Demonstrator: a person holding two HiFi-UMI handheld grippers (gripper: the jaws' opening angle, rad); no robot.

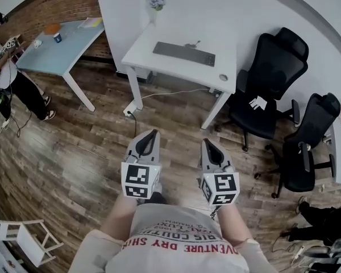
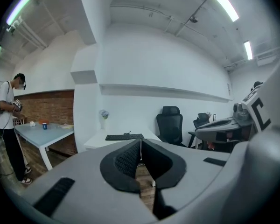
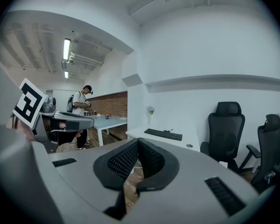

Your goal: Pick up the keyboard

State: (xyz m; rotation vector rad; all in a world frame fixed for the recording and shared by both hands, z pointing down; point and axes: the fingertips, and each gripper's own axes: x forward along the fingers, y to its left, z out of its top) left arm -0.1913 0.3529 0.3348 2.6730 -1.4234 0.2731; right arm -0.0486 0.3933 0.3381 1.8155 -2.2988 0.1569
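White bench (image 1: 159, 36) on wood floor (image 1: 74, 152), keyboard (image 1: 184, 53) on top. Left tool (image 1: 154, 132) and right tool (image 1: 206, 141) closed, empty. Shirt (image 1: 176, 229) print partly reads "DRY".

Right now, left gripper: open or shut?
Shut, empty. In the left gripper view the left gripper has its jaws together at the tips, nothing between them; the keyboard lies on the white desk, well ahead.

the flat dark keyboard (image 1: 184, 53) looks like matt plastic, on a smooth white desk (image 1: 227, 44). the brown plank floor (image 1: 74, 152) shows wood grain with a faint sheen. the red brick wall (image 1: 51, 7) is rough. the left gripper (image 1: 152, 134) and right gripper (image 1: 207, 144) have matt grey plastic shells and black dimpled pads (image 2: 126, 160).
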